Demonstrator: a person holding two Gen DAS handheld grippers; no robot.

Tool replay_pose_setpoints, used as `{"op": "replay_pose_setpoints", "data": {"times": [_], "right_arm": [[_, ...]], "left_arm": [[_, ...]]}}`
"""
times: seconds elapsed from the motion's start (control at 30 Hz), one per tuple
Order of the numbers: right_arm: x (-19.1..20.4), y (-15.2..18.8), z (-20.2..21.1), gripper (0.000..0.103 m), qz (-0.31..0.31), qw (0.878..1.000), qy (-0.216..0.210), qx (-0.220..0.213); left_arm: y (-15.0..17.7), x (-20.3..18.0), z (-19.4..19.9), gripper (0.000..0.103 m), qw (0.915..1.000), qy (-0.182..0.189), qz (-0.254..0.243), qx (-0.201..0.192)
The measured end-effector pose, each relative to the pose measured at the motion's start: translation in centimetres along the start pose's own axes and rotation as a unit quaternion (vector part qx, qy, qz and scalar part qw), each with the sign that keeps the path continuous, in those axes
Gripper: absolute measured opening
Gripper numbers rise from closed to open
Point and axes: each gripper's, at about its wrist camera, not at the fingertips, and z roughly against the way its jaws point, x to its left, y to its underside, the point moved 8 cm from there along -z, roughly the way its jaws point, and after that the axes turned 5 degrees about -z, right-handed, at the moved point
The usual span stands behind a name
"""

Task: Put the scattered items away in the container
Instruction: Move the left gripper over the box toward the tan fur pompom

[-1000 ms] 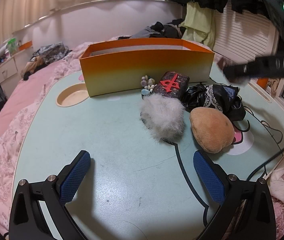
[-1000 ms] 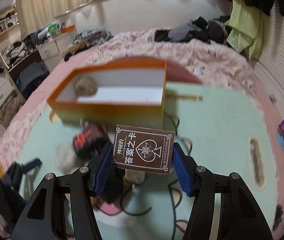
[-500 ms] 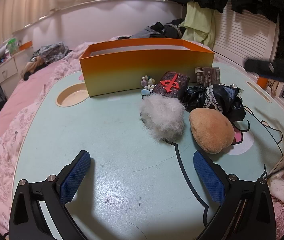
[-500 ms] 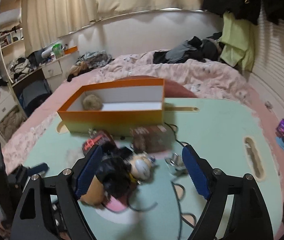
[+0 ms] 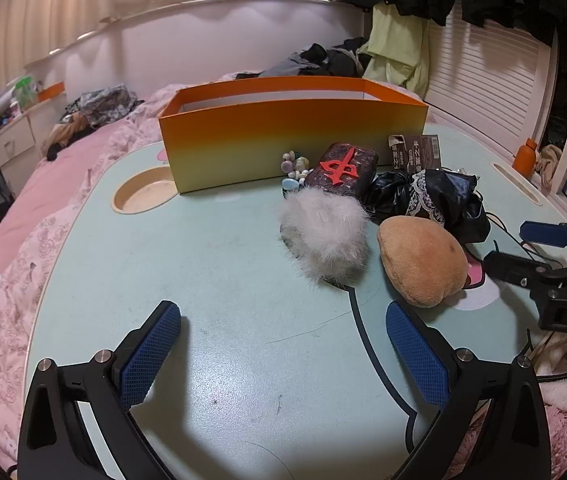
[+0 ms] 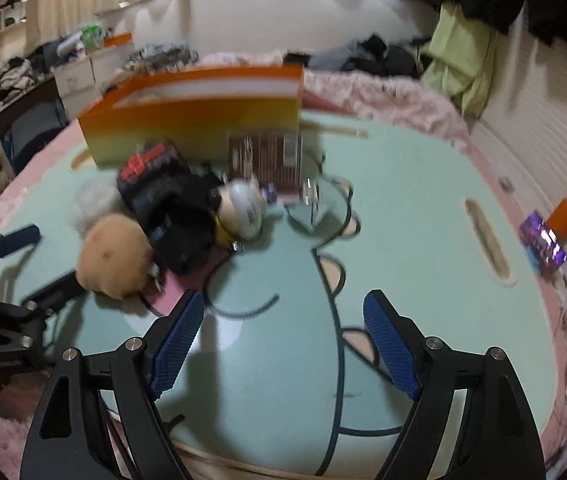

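Observation:
An orange box (image 5: pixel 291 136) stands at the far side of the pale green table (image 5: pixel 223 280); it also shows in the right wrist view (image 6: pixel 199 128). In front of it lie a white fur ball (image 5: pixel 325 236), a tan plush (image 5: pixel 419 264), a dark block with a red mark (image 5: pixel 343 170), black lace cloth (image 5: pixel 431 196), small beads (image 5: pixel 293 164) and a brown card box (image 5: pixel 417 152), which leans against the orange box (image 6: pixel 267 156). My left gripper (image 5: pixel 283 344) is open and empty, near the table's front. My right gripper (image 6: pixel 283 340) is open and empty, low over the table.
A round cup hollow (image 5: pixel 143 196) sits left of the box. A black cable (image 6: pixel 243 312) runs across the table. A slot (image 6: pixel 487 240), an orange bottle (image 6: pixel 565 216) and a purple item (image 6: pixel 543 244) are at the right. Pink bedding (image 5: pixel 11 240) surrounds the table.
My right gripper held the brown card box a second ago, let it go beside the orange box, and has drawn back and down, open. My left gripper has not moved.

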Motion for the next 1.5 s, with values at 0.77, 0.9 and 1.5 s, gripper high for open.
{"op": "replay_pose_setpoints", "data": {"times": [0.77, 0.9, 1.5], "right_arm": [[-0.5, 0.5, -0.3, 0.103, -0.011, 1.000, 0.004, 0.005], [-0.5, 0.6, -0.4, 0.103, -0.011, 1.000, 0.004, 0.005], [-0.4, 0.5, -0.5, 0.103, -0.010, 1.000, 0.003, 0.003]], "left_arm": [[-9.2, 3.5, 4.1, 0.098, 0.9972, 0.001, 0.008, -0.075], [-15.0, 4.9, 2.7, 0.072, 0.9988, 0.022, -0.010, -0.043], [-18.4, 7.9, -13.9, 0.032, 0.9758, -0.090, -0.095, 0.175]]}}
